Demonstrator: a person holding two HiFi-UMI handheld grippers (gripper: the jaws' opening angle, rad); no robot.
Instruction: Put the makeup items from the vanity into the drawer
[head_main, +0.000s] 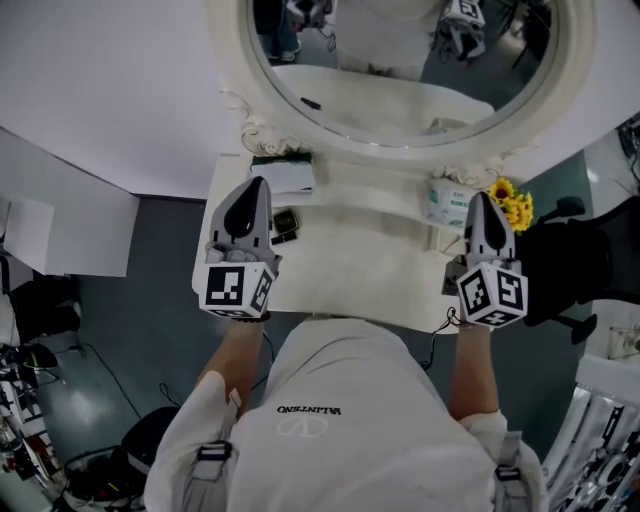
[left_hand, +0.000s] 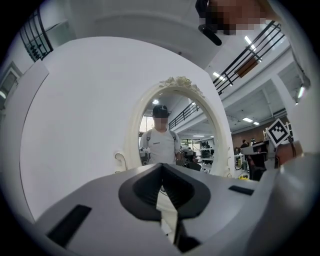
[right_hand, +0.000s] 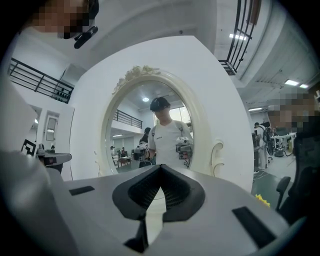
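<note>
My left gripper (head_main: 258, 185) hovers over the left end of the white vanity top (head_main: 370, 250), its jaws shut and empty. Just right of it lies a small dark compact (head_main: 285, 223), with a white and green box (head_main: 284, 176) behind it near the mirror base. Over the right end, my right gripper (head_main: 483, 199) is also shut, with nothing in it. In the left gripper view the jaws (left_hand: 161, 166) meet in front of the oval mirror (left_hand: 177, 125). The right gripper view shows the same closed jaws (right_hand: 160, 168) facing the mirror (right_hand: 145, 125). No drawer is in sight.
A pale green packet (head_main: 447, 200) and yellow flowers (head_main: 512, 204) stand at the vanity's back right. A black chair (head_main: 570, 270) is to the right of the vanity. The mirror frame (head_main: 300, 135) rises close behind the top. Grey floor lies to the left.
</note>
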